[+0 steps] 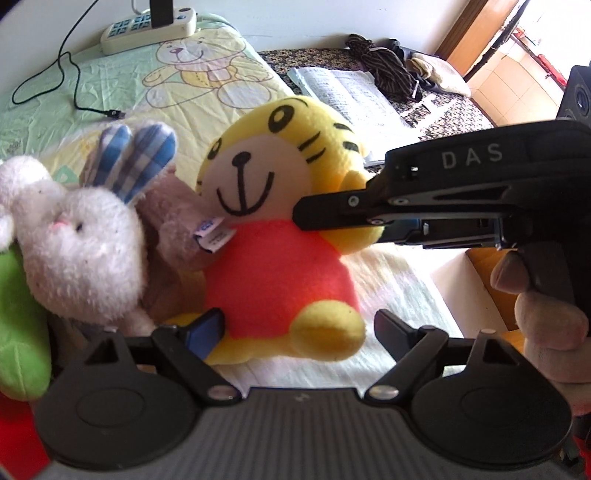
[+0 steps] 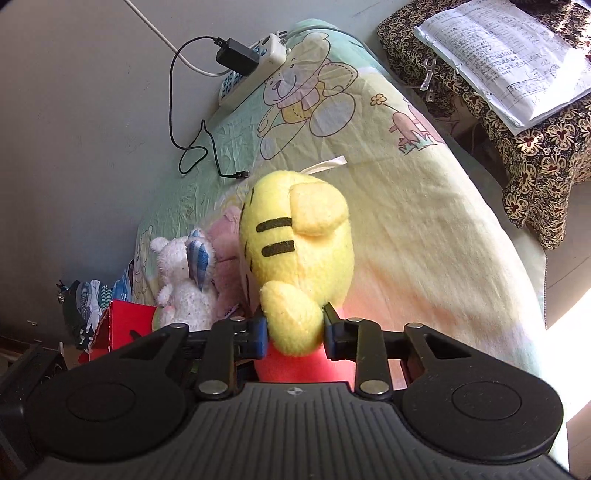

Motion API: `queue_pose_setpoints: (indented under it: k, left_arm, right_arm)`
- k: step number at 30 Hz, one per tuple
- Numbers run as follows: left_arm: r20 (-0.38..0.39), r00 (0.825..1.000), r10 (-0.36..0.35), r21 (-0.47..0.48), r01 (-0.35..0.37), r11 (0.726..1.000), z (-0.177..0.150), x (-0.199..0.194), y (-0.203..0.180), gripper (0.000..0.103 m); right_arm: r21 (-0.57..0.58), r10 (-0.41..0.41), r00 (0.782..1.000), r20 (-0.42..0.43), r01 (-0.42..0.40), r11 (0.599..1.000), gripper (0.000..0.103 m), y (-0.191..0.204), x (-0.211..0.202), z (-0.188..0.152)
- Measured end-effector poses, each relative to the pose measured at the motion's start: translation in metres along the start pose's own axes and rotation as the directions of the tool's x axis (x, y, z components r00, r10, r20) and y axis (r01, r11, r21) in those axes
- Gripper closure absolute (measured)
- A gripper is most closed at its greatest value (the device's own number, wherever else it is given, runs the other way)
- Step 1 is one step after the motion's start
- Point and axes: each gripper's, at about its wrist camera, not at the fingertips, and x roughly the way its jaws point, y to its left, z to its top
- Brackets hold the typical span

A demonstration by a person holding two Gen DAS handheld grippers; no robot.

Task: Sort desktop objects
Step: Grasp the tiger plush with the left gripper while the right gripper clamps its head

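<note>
Two grippers meet at one yellow tiger plush on a cartoon-bear bedsheet.

Seen from the right wrist, the right gripper [image 2: 294, 328] pinches the tiger plush [image 2: 295, 236] by one yellow arm, both fingers pressed against it; in the left wrist view its black finger [image 1: 332, 210] reaches in from the right to that same arm. The left gripper [image 1: 299, 328] is spread wide around the tiger's lower body, gripping nothing. The tiger sits upright on the sheet [image 1: 122, 88], leaning against a white rabbit plush [image 1: 81, 243] with blue checked ears and a brownish plush [image 1: 177, 206] between them. A green plush [image 1: 18, 332] lies at far left. A power strip [image 1: 147, 29] and black cable [image 1: 70, 74] rest farther back.
</note>
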Motion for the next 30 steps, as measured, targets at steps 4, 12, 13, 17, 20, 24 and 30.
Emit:
queue_pose_setpoints:
  k: [4, 12, 13, 17, 20, 24, 30]
  left_arm:
    - [-0.014, 1.0, -0.025, 0.063, 0.026, 0.998, -0.008, -0.003, -0.015, 0.025]
    - [-0.043, 0.997, -0.059, 0.164, 0.065, 0.984, -0.031, -0.008, -0.034, 0.032]
    - [-0.039, 0.997, -0.065, 0.178, 0.071, 0.981, -0.035, -0.011, -0.035, 0.033]
    - [-0.023, 0.996, -0.081, 0.226, 0.084, 0.97, -0.051, -0.023, -0.04, 0.034]
    - [-0.018, 0.995, -0.101, 0.25, 0.102, 0.963, -0.062, -0.035, -0.042, 0.034]
    - [0.014, 0.994, -0.113, 0.27, 0.105, 0.957, -0.075, -0.055, -0.043, 0.034]
    - [0.071, 0.991, -0.11, 0.25, 0.089, 0.964, -0.091, -0.085, -0.034, 0.034]
  right_arm:
    - [0.022, -0.018, 1.0, 0.013, 0.018, 1.0, 0.074, -0.005, -0.014, -0.013]
    - [0.044, -0.052, 0.998, 0.026, 0.051, 0.998, 0.074, -0.007, -0.04, -0.042]
    - [0.044, -0.053, 0.998, 0.027, 0.052, 0.998, 0.074, -0.006, -0.043, -0.045]
    - [0.039, -0.059, 0.998, 0.025, 0.058, 0.998, 0.074, 0.001, -0.054, -0.059]
    - [0.018, -0.057, 0.998, 0.025, 0.057, 0.998, 0.074, 0.009, -0.062, -0.068]
    - [-0.007, -0.033, 0.999, 0.026, 0.033, 0.999, 0.074, 0.021, -0.07, -0.079]
    - [-0.084, 0.022, 1.0, 0.019, -0.02, 0.996, 0.074, 0.05, -0.072, -0.086]
